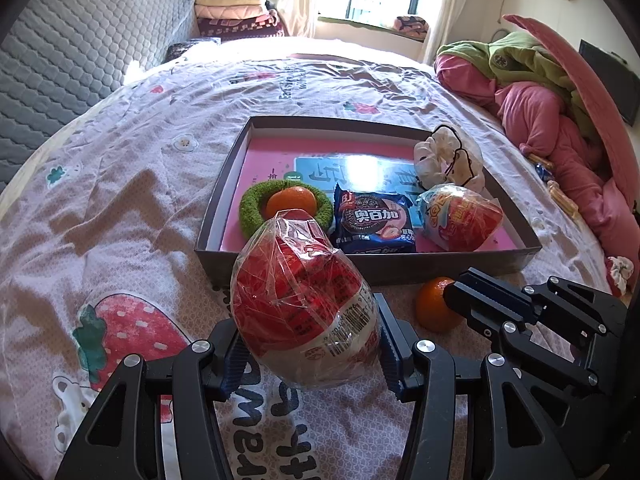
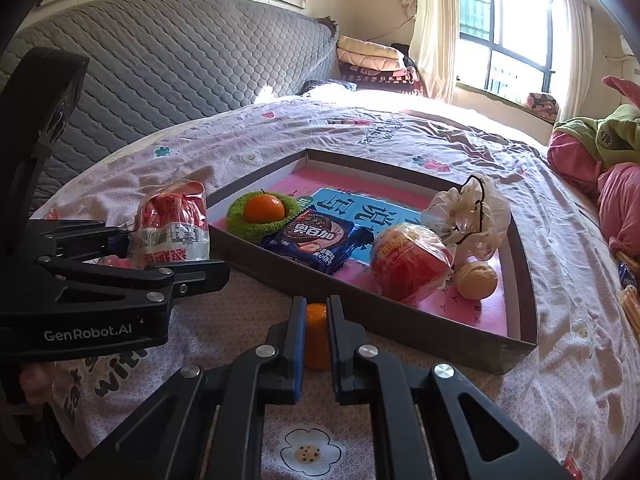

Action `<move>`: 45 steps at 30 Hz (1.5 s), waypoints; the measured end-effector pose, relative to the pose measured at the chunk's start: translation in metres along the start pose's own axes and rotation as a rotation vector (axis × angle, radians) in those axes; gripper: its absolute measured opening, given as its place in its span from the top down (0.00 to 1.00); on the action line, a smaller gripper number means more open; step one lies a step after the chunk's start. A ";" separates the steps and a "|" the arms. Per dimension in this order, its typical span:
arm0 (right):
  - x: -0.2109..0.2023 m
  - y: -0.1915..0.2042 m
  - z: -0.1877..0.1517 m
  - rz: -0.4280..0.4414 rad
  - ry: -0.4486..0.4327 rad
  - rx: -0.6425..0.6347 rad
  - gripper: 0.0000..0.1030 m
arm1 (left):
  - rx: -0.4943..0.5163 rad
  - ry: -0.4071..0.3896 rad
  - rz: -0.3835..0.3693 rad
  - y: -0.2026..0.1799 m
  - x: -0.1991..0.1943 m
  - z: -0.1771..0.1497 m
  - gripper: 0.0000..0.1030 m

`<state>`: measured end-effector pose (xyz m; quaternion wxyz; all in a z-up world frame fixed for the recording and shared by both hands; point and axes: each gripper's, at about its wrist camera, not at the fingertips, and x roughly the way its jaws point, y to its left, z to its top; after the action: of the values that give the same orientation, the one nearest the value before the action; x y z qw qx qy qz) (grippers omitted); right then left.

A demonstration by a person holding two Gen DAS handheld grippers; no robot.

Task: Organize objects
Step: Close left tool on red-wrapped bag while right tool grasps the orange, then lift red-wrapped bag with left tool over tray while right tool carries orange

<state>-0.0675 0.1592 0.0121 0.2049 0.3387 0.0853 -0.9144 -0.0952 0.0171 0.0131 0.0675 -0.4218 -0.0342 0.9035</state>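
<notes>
My left gripper (image 1: 310, 344) is shut on a red snack bag (image 1: 304, 304) wrapped in clear plastic, held above the bedsheet just before the shallow box (image 1: 360, 266). The bag also shows in the right wrist view (image 2: 172, 228). My right gripper (image 2: 317, 320) is shut on a small orange (image 2: 317, 334), which sits on the sheet in front of the box (image 2: 400, 320); the orange also shows in the left wrist view (image 1: 436, 304). Inside the box lie an orange in a green ring (image 1: 290, 200), a blue cookie pack (image 1: 374, 220), a second red snack bag (image 1: 460, 216), a white bag (image 1: 444, 158) and a walnut (image 2: 476, 280).
The box rests on a pink strawberry-print bedsheet (image 1: 120, 200). A grey quilted headboard (image 1: 80, 40) stands at the left. Pink and green bedding (image 1: 540, 92) is piled at the right. Small wrapped items (image 1: 560, 192) lie by the bedding.
</notes>
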 end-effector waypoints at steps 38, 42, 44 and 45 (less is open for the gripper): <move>-0.009 -0.017 0.007 -0.050 -0.028 0.059 0.62 | 0.020 -0.035 -0.006 -0.010 -0.011 0.010 0.45; -0.017 -0.021 0.011 -0.064 -0.053 0.061 0.62 | 0.032 -0.047 -0.007 -0.014 -0.014 0.015 0.45; -0.021 -0.023 0.014 -0.071 -0.064 0.064 0.62 | 0.037 -0.056 -0.006 -0.016 -0.016 0.018 0.45; -0.023 -0.024 0.014 -0.074 -0.069 0.067 0.62 | 0.040 -0.059 -0.006 -0.017 -0.017 0.019 0.45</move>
<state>-0.0705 0.1837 0.0383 0.1623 0.3104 0.0603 -0.9347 -0.0976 0.0315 0.0402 0.0776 -0.3934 -0.0195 0.9159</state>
